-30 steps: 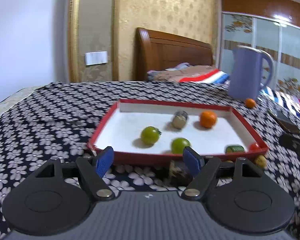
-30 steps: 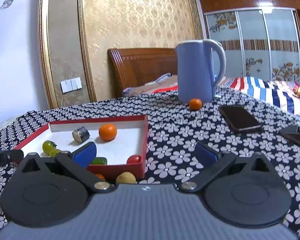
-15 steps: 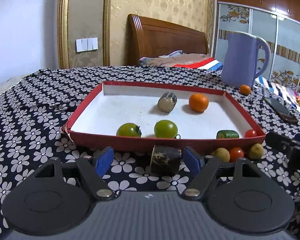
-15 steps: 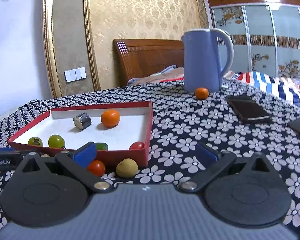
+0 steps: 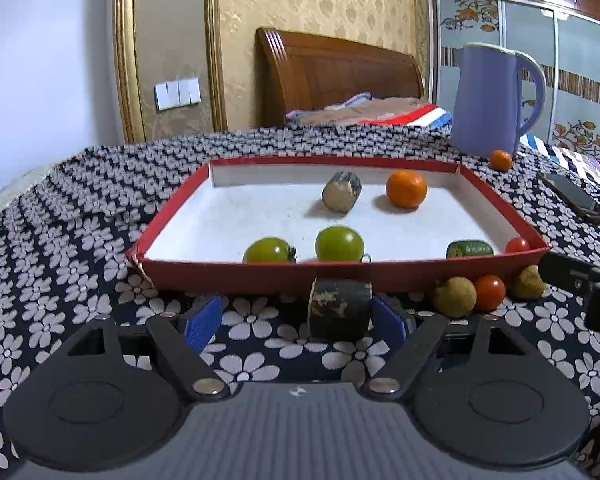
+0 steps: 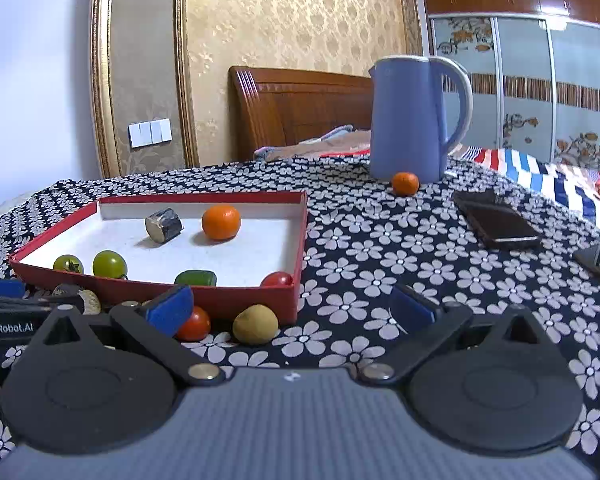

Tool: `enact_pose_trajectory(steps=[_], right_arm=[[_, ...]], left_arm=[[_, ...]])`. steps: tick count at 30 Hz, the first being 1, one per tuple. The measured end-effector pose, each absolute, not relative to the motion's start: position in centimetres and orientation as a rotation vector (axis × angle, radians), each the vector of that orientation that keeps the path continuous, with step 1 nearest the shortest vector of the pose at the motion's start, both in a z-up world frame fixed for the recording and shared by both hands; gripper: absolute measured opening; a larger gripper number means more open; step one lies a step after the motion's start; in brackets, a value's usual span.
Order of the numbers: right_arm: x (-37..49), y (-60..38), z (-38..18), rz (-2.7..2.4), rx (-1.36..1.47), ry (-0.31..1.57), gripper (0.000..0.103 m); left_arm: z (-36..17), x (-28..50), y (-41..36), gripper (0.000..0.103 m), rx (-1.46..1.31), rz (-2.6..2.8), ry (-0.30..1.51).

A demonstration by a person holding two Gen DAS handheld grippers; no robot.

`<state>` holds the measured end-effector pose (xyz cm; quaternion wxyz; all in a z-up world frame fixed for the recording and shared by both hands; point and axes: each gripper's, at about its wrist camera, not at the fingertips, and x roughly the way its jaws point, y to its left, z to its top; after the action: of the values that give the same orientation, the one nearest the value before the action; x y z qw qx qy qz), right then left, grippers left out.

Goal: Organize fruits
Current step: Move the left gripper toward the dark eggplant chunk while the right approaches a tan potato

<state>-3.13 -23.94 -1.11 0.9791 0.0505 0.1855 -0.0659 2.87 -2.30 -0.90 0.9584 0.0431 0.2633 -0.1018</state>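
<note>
1. The left gripper (image 5: 296, 318) gapes wide, empty, straddling a dark cylindrical piece (image 5: 339, 307) on the cloth, touching its right pad.
2. Probably rigid and light; grip its curved sides.
3. Beyond lies the red tray (image 5: 260, 272).
4. The right gripper (image 6: 290, 306) also stands open, empty.

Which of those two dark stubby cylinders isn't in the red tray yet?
The dark cylinder between the left gripper fingers, on the cloth before the red tray. The other cylinder lies inside.
</note>
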Motion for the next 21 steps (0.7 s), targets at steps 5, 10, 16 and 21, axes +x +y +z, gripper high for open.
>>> enact_pose_trajectory(steps=[5,10,16,21], right_arm=[[-3.0,-24.1,-1.1,-0.142,0.114,0.386,0.103],[-2.8,-24.1,-0.7,-0.1,0.098,0.419,0.103],[-2.5,-23.4,-0.4,-0.113,-0.03,0.443,0.095],[-1.8,-23.2,-0.7,-0.087,-0.05,0.47,0.085]], left_arm=[[-1.1,3.8,-1.4,0.081,0.013,-0.237,0.595],[-0.8,3.6,-1.9,0.081,0.042,-0.251,0.59],[-0.5,4.1,-3.2,0.081,0.055,-0.283,0.606],[-0.9,4.9,-3.8,0.081,0.085,-0.256,0.625]])
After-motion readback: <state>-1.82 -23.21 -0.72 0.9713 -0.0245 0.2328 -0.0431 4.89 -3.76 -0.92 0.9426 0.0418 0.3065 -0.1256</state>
